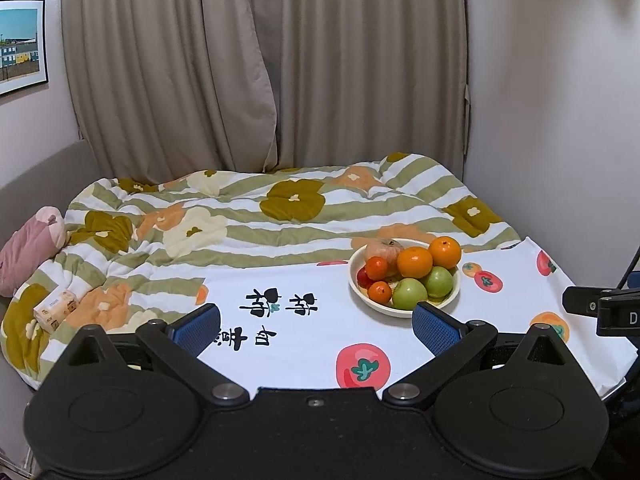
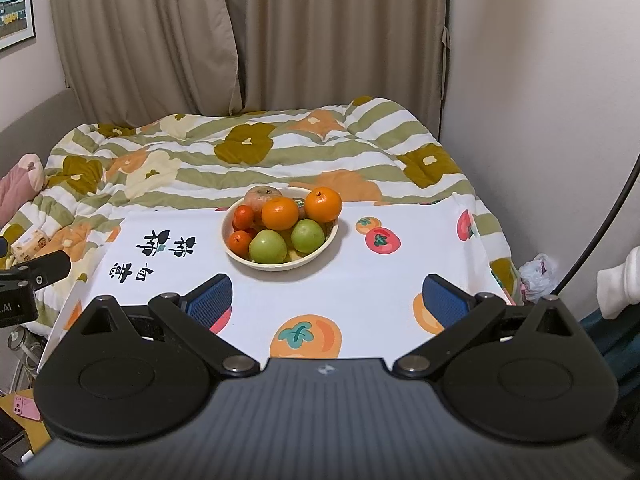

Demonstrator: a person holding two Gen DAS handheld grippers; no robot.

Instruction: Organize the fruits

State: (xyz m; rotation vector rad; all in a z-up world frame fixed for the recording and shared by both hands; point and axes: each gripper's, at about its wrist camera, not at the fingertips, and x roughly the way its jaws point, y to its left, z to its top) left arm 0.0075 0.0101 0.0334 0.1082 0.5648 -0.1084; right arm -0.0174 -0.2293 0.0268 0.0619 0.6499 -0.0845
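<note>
A cream bowl [image 1: 362, 292] [image 2: 232, 254] stands on a white fruit-print tablecloth [image 1: 296, 344] [image 2: 352, 288]. It is piled with two large oranges [image 1: 445, 252] [image 2: 323, 204], two green apples [image 1: 409, 294] [image 2: 267, 246], small red-orange tangerines [image 1: 379, 292] [image 2: 239, 241] and a brownish fruit [image 1: 380, 249] [image 2: 260, 194] at the back. My left gripper [image 1: 316, 326] is open, low over the cloth, with its right blue pad just in front of the bowl. My right gripper [image 2: 328, 298] is open too, nearer than the bowl, nothing between its fingers.
Behind the table lies a bed with a flowered striped quilt [image 1: 248, 216] [image 2: 256, 152], a pink plush [image 1: 32, 244] and a tissue pack [image 1: 56, 306]. Curtains [image 1: 260, 60] hang at the back. The other gripper's black body [image 1: 600, 308] [image 2: 24, 280] shows at each view's edge.
</note>
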